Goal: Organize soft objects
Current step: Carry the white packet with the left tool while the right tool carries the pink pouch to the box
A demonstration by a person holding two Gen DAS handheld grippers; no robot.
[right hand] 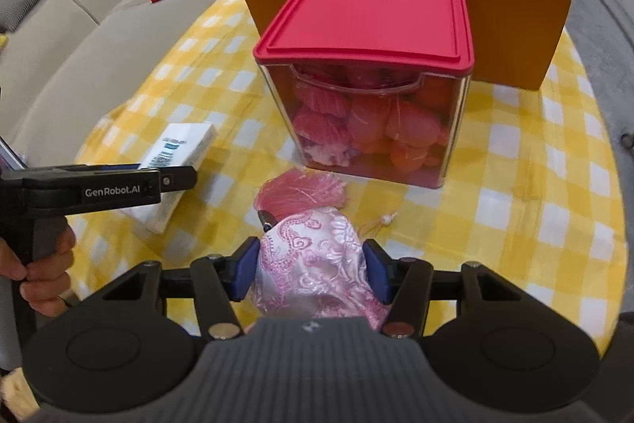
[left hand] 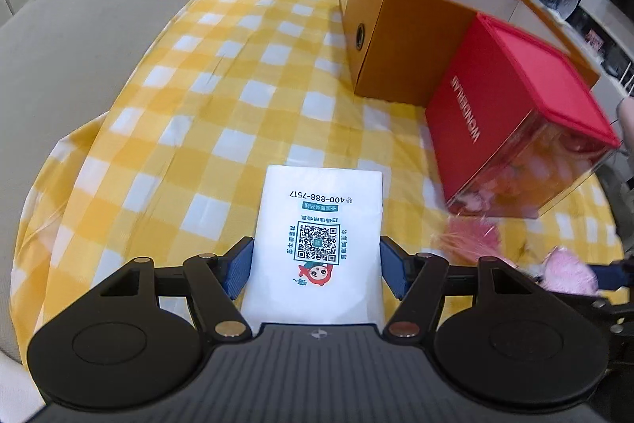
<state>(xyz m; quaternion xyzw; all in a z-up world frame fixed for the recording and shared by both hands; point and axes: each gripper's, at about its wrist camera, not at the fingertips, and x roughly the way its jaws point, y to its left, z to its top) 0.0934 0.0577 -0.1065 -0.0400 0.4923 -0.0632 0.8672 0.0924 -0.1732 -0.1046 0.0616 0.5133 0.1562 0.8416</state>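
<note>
right hand-held gripper (right hand: 312, 274) pinching pink pouch (right hand: 313, 264) | soft, light, slippery satin; grip mid-body | left hand-held gripper (left hand: 316, 268) pinching tissue pack (left hand: 319, 244), squashy

Even, soft indoor light; bright, no hard shadows. Faint shade lies under the orange box (left hand: 400, 38) ahead of the left tongs. Motion blur smears the red-lidded container (left hand: 511, 117) and pink tassel (left hand: 471, 236) right of those tongs; the right wrist view is sharper. Strong fisheye bowing curves the tabletop (right hand: 547, 193) edges; corners go dark. Mild glare on the container's clear wall.
</note>
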